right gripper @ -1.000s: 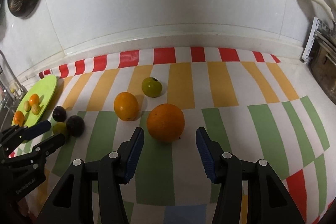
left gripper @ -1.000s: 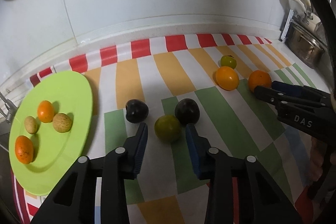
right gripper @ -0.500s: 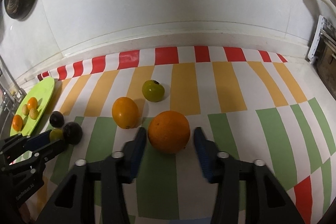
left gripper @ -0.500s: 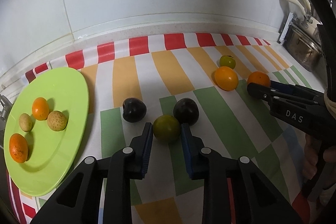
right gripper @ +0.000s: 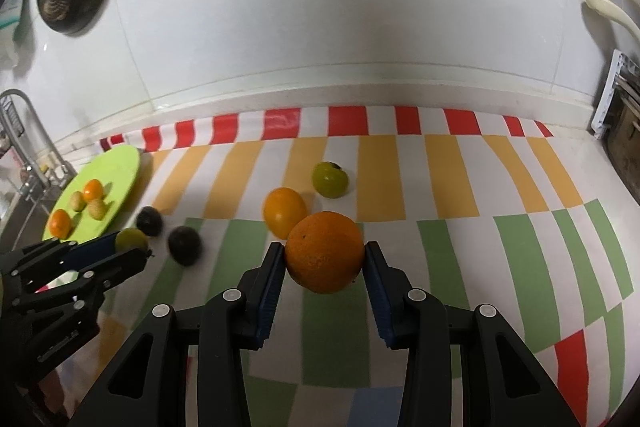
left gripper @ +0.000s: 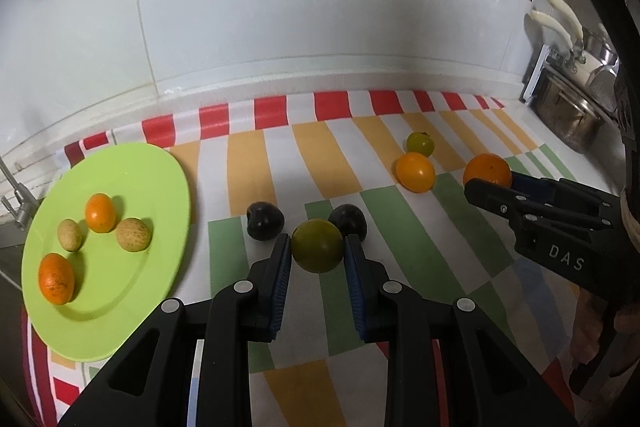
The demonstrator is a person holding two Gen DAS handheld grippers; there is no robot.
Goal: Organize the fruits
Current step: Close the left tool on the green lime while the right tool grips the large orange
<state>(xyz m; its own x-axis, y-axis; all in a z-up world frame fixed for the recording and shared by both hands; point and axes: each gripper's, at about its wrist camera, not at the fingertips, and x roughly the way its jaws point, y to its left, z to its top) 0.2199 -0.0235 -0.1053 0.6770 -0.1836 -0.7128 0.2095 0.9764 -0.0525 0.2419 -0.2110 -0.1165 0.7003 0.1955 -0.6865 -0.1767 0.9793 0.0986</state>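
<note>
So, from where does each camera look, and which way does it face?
Left wrist: sits behind the left gripper, looking forward and down; its jaws clamp the green fruit, green plate on the left.
Right wrist: sits behind the right gripper, same tilt; its jaws clamp the orange.
Shared: striped cloth, both dark plums, each other's gripper.

A: What's different from a second ago?

B: The left gripper (left gripper: 317, 255), then wide apart around the green fruit (left gripper: 317, 245), has clamped it. The right gripper (right gripper: 325, 269) has likewise closed on the big orange (right gripper: 325, 257).

A: Lifted?

B: Both seem slightly raised off the striped cloth (right gripper: 448, 251), though it's hard to judge.
</note>
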